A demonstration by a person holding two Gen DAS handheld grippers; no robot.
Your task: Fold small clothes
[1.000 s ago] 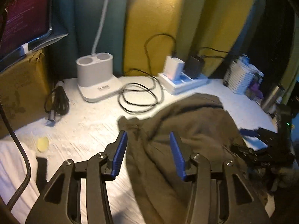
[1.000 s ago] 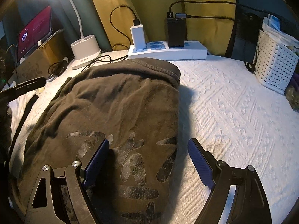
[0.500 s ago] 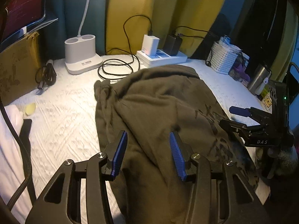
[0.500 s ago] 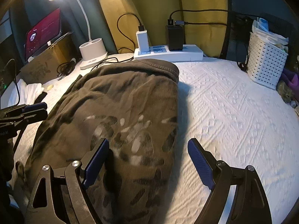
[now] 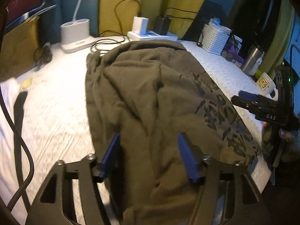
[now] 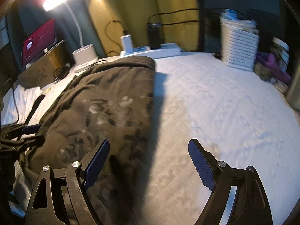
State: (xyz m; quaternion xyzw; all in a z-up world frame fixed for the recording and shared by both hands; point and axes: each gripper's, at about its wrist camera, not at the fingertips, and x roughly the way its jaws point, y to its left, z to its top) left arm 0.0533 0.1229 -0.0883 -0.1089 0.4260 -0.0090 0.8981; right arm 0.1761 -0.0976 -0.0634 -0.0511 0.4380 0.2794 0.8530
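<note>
Olive garment (image 5: 150, 93) lies rumpled on white table (image 5: 52, 112); left gripper (image 5: 148, 155) opening w/ cloth between jaws, right gripper (image 6: 148, 161) wide, empty — grabbing bunched layers could skew fold.

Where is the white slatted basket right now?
In the right wrist view, the white slatted basket stands at the far right edge of the white bedspread, right of the power strip and beside purple clutter.

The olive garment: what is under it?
The olive garment lies on a white textured cover, visible all round it. Whatever lies beneath the cloth itself is hidden.
</note>
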